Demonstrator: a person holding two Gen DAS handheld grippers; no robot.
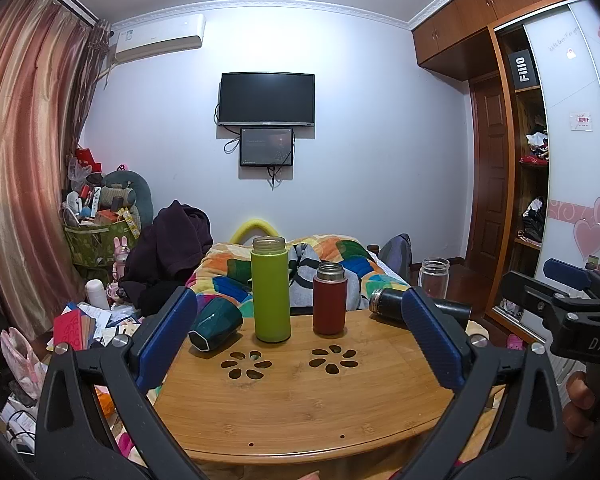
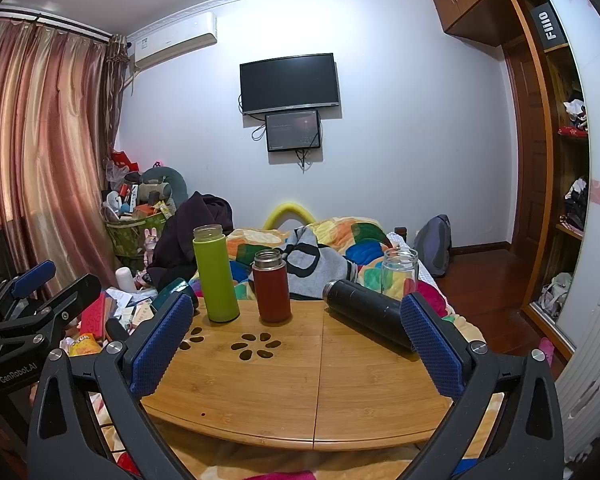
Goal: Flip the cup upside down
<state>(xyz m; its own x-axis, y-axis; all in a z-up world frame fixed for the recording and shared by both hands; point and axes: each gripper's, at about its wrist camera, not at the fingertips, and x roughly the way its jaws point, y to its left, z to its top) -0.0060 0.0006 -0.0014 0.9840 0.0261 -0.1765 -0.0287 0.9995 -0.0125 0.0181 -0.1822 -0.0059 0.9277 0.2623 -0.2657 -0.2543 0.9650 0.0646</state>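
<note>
On a small bamboo table [image 1: 300, 400] stand a tall green cup [image 1: 271, 290] and a shorter red cup [image 1: 330, 300], both upright with open mouths. A dark teal cup [image 1: 214, 326] lies on its side at the left edge. A black cup [image 1: 396, 302] lies on its side at the right, and a clear glass cup [image 1: 433, 278] stands behind it. My left gripper [image 1: 300, 332] is open and empty, held above the table's near half. My right gripper [image 2: 298, 332] is open and empty, near the black cup [image 2: 364, 306]. The green cup [image 2: 215, 276], red cup [image 2: 272, 288] and glass cup [image 2: 399, 272] also show there.
The table [image 2: 300, 392] has flower-shaped cut-outs and sits on a bed with a colourful quilt [image 1: 340, 256]. Clutter of boxes and papers [image 1: 88, 320] lies to the left. A wardrobe [image 1: 532, 160] stands at the right. A TV [image 1: 267, 98] hangs on the far wall.
</note>
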